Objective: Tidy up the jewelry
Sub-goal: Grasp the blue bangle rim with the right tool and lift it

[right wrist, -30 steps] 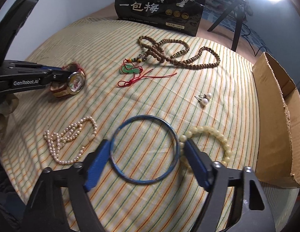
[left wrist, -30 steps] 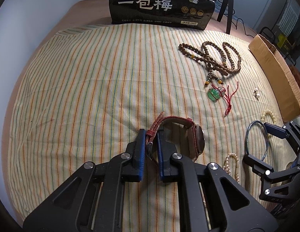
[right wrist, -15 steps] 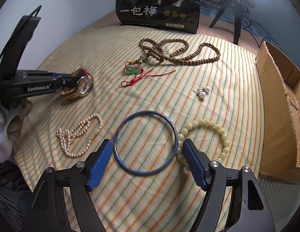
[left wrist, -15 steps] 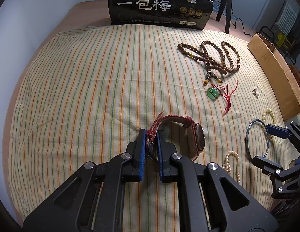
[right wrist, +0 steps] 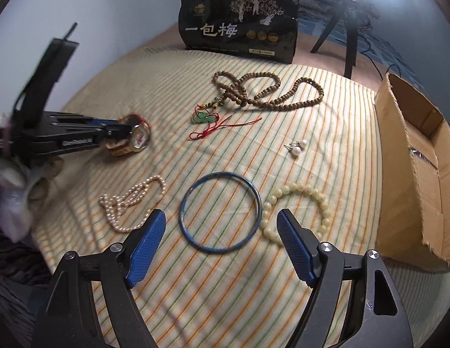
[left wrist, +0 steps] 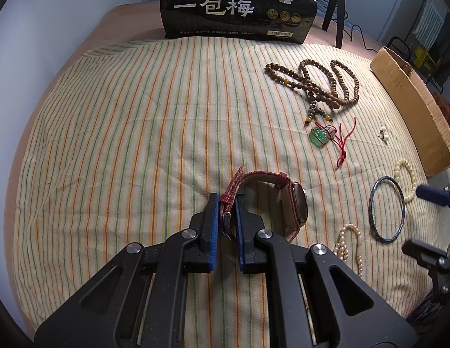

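My left gripper (left wrist: 227, 200) is shut on the red woven strap of a gold-cased watch (left wrist: 297, 206), which stands on edge on the striped cloth; from the right wrist view the watch (right wrist: 139, 137) shows its dial. My right gripper (right wrist: 221, 214) has its jaws opening, and its blue pads stand either side of a thin blue bangle (right wrist: 219, 174) without touching it. The bangle (left wrist: 370, 203) lies flat on the cloth. A pearl necklace (right wrist: 129, 200) lies left of it, a cream bead bracelet (right wrist: 300, 187) touches its right side.
Pearl earrings (right wrist: 297, 148), a green pendant on red cord (right wrist: 203, 119) and long wooden beads (right wrist: 268, 101) lie farther back. An open cardboard box (right wrist: 413, 174) stands at the right edge. A black bag (right wrist: 239, 32) and a tripod (right wrist: 349, 29) stand behind the cloth.
My right gripper has drawn back and up from the blue bangle and its jaws stand a little wider. The left gripper and the watch have not moved.
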Tool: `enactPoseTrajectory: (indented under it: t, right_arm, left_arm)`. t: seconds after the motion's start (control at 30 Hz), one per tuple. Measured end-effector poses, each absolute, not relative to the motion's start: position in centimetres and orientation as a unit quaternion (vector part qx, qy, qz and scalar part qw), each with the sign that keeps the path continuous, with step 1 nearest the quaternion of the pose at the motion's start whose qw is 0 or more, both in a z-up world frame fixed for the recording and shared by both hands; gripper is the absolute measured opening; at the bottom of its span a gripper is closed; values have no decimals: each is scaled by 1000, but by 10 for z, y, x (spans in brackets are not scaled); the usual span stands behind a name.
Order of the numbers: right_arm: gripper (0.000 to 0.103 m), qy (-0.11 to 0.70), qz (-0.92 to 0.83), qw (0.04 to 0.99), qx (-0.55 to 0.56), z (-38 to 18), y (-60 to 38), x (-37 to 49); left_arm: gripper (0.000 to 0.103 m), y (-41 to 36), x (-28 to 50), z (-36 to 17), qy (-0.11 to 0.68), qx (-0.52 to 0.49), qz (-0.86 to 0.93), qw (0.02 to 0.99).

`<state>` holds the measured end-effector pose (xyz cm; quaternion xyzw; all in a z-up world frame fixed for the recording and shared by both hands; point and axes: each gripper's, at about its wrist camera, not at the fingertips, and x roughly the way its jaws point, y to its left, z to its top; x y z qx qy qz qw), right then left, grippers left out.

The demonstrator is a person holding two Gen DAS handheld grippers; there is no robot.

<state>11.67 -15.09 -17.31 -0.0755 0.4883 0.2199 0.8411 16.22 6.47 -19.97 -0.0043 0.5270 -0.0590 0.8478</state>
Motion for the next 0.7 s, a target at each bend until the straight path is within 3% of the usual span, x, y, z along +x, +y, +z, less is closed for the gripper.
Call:
enactPoseTrajectory:
  t: [0.2,0.7]
  right_arm:
    - [79,529,231,815,-52,-195,-156,106]
    - [79,497,206,831,-139,-203,-125,130]
  left_arm:
    - [9,64,162,-200,528,-5,-58,847]
    - [8,66,163,-200,528,-8,-62,847]
